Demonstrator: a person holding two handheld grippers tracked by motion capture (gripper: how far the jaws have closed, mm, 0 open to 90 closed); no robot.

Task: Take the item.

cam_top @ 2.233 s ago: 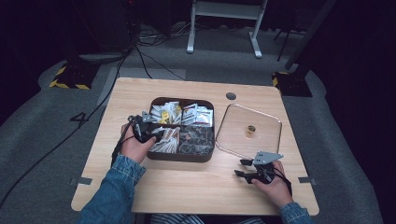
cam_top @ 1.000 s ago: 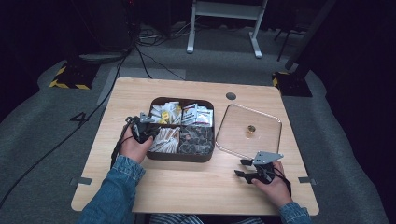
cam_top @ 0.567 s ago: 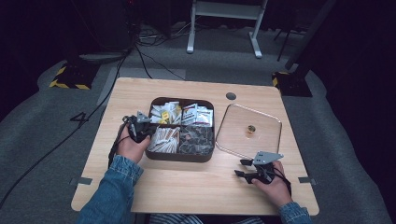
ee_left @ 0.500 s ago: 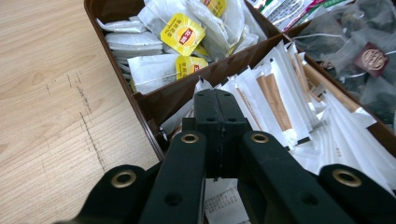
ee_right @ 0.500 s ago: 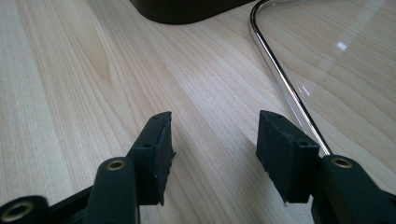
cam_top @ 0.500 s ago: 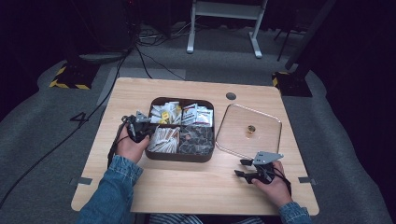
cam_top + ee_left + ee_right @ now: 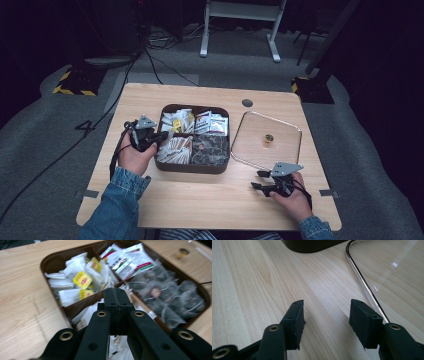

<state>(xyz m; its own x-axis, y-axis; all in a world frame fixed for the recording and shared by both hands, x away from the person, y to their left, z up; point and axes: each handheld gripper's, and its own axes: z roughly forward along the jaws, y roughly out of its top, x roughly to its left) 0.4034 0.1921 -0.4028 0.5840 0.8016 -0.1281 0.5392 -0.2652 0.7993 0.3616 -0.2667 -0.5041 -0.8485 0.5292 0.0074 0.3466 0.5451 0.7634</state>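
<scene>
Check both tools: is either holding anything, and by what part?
Left tool: jaws shut over the compartment box, nothing visible between them. Right tool: open over bare table beside the clear lid, holding nothing.

1. A light wooden table (image 7: 200, 195) stands on grey carpet.
2. A dark brown tray (image 7: 192, 167) with four compartments lies on its middle.
3. A clear square lid (image 7: 250, 150) with a small gold knob lies flat just beside the tray, on the right.
4. A small dark round disc (image 7: 247, 103) sits near the far edge.
</scene>
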